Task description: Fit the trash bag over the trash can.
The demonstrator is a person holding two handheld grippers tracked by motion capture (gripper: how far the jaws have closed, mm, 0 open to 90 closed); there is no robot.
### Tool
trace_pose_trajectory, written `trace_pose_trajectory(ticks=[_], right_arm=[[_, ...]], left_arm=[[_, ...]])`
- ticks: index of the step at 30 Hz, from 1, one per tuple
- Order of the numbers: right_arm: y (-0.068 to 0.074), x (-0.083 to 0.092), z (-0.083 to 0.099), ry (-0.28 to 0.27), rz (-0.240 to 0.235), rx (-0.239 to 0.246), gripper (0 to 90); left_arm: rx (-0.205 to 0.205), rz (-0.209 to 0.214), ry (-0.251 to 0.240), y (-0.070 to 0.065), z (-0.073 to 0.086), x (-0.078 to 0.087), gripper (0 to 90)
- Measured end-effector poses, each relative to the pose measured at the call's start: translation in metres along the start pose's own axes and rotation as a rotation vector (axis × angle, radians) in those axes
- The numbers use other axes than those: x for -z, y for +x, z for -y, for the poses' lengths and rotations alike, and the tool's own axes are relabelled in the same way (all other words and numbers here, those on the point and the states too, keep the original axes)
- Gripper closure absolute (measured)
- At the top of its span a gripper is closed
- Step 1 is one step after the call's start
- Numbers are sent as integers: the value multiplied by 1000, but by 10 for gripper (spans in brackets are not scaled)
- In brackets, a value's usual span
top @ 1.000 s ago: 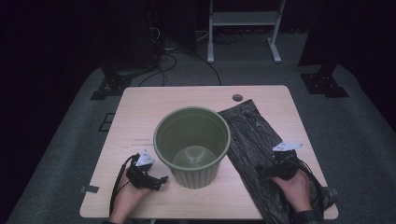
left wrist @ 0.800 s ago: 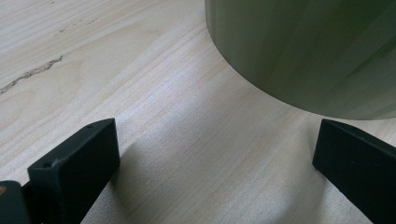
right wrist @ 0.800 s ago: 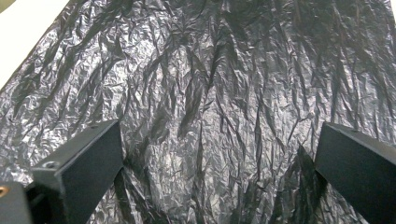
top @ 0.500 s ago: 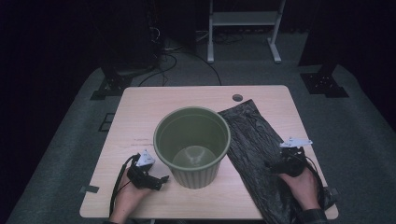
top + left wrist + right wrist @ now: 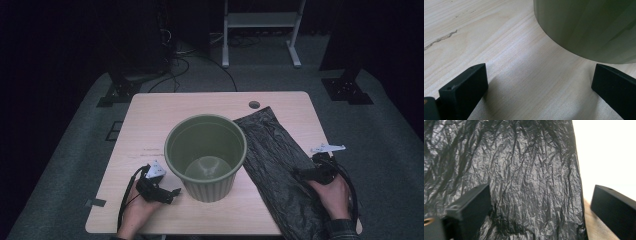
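A black plastic bin bag is laid flat on the right part of a pale wooden table, running from near the far edge, beside a small round hole, down to the near edge. Its film is thin, glossy and finely crinkled, with long creases along its length; one long edge is seen straight against the bare wood in the right gripper view. Just beside the bag, touching or slightly overlapping its left edge, a round olive-green plastic bin stands upright, its wall smooth, faintly ribbed and tapering downward, its inside bare.

The right gripper is held low over the bag's near right part. Its blocky matt black jaws are spread wide, though they have just been closing slightly; crinkled film lies under and between them, with the bag's edge nearer the right-hand jaw. No pinch on the film is seen.

The left gripper is held at the near left of the bin's base, jaws spread apart over bare wood, the bin's curved wall just ahead.
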State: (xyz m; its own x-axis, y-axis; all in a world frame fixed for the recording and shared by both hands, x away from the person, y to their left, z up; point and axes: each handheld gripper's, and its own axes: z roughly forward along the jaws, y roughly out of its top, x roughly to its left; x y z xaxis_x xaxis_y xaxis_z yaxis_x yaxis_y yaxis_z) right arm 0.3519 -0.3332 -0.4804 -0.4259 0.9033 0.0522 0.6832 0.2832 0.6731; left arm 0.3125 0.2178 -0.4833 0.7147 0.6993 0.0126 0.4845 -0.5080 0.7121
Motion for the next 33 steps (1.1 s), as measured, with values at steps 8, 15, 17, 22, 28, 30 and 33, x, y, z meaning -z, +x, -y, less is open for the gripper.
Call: trace_pose_trajectory(ticks=[8,15,17,22,28,30,33], right_arm=[[12,-2,-4,-11,-53,34,142],[27,-5,-7,-18,-44,102,310],[30,-4,-7,-30,-57,114,418],[40,-5,-8,-41,-95,145,681],[47,-8,-12,-39,-135,160,884],[50,-10,-13,-41,-166,171,889],[58,-11,-15,-30,-194,184,889]], left_arm=[[0,0,0,0,0,0,0],[0,0,0,0,0,0,0],[0,0,0,0,0,0,0],[0,0,0,0,0,0,0],[0,1,0,0,0,0,0],[-1,1,0,0,0,0,0],[-1,1,0,0,0,0,0]])
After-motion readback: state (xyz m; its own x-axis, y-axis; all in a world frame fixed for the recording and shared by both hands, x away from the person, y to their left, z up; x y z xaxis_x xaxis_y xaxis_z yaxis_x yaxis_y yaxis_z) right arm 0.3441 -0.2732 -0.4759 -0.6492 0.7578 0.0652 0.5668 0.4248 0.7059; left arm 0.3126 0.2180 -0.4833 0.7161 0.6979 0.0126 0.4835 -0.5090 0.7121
